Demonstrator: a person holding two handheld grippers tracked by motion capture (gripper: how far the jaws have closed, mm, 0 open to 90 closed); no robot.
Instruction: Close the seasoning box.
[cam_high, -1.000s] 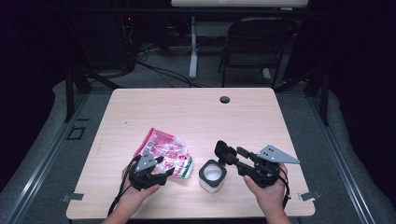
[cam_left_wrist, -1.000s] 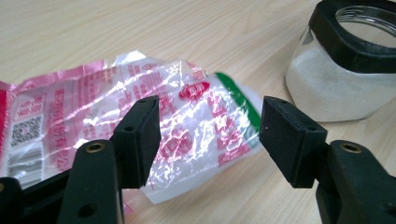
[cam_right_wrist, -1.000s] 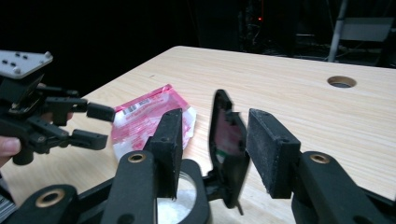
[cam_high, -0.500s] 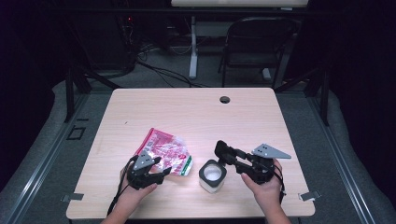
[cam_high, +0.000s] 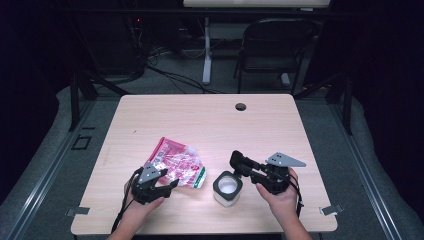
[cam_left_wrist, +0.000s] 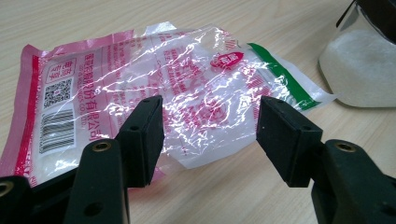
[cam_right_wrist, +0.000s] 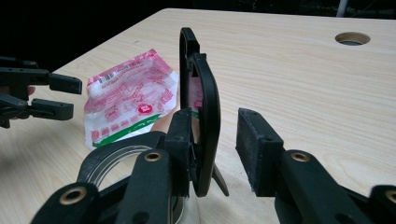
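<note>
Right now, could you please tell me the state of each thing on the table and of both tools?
Plastic bag: flat on the table, crumpled, looks emptied.
Jar: upright, holds white powder.
Jar lid: hinged up, standing open.
Left tool: open, jaws just above the bag's near edge.
Right tool: open, lid between its jaws.

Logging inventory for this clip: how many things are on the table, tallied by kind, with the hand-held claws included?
Plastic bags: 1, pink, crumpled bag
Jars: 1, jar with its hinged lid raised
Claws: 2, left claw, right claw
Total: 4
</note>
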